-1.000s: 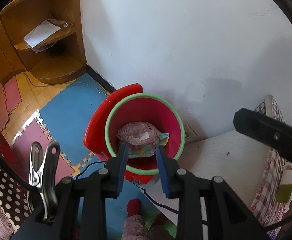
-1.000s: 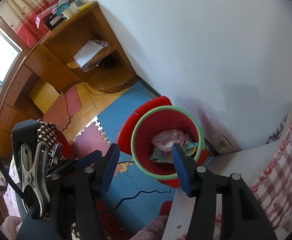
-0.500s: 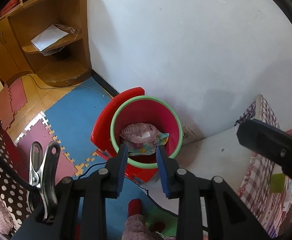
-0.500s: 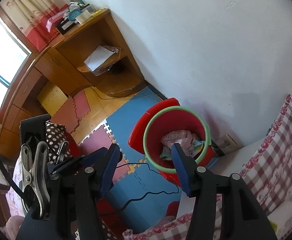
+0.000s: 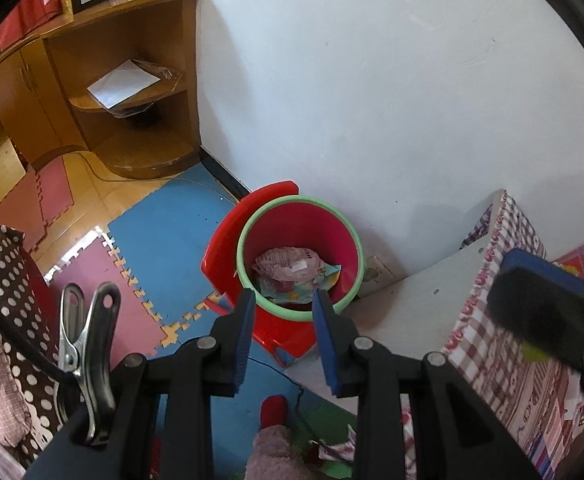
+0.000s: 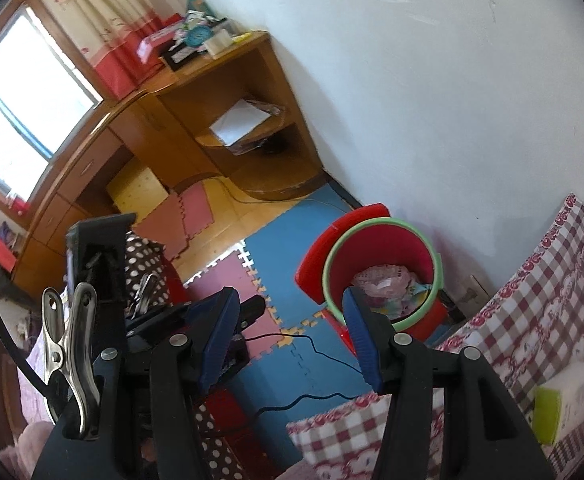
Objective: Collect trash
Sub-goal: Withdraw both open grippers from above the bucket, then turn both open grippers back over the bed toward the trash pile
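Done: crumpled pink and printed wrappers point(image 5: 288, 270) lie inside my round red plastic bin with green rim point(image 5: 297, 200).
Hand-held grippers: left hand-held gripper point(image 5: 284, 320) and right hand-held gripper point(image 6: 288, 320) both stand apart, holding nothing.
Left: I judge more trash may wait on the bed; none is clear.

A red bin point(image 5: 311, 236) with a green rim is seen standing upright on the floor, close to the white wall. Crumpled trash point(image 5: 288, 266) is piled at its bottom: a pink and white wrapper on top, and a blue and green one under it.
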A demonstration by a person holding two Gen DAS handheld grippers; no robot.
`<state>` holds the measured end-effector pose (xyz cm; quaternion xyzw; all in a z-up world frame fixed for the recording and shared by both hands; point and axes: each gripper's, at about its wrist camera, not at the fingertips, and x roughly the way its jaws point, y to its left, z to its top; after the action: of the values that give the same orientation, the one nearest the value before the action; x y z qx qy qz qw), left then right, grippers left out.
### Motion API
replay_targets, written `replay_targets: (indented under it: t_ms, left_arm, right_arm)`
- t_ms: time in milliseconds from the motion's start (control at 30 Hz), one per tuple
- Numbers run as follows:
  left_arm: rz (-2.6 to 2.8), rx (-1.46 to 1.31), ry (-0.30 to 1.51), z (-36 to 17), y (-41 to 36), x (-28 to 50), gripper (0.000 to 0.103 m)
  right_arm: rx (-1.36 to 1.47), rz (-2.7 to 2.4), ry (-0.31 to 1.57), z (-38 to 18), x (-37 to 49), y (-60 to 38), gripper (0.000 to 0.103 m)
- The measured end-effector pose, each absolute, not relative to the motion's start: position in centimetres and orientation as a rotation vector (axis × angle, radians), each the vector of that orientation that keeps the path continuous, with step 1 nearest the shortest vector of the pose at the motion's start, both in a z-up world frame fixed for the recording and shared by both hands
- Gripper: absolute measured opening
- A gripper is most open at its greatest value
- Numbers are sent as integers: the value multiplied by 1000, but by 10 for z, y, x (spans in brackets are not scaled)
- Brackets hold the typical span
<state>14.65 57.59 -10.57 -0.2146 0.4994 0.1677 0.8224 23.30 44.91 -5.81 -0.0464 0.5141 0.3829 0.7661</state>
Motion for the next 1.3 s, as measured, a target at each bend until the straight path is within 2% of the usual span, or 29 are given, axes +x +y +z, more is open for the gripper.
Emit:
replay_targets:
  t_ms: [567,1300]
  left_arm:
    - [355,-395,1036,-59,527,107,30]
    - [276,-358,1030,-12,413,81,31]
  right_arm:
    - [-63,907,1046,-10,170,400,55]
    - [7,862,964,33,119,284,55]
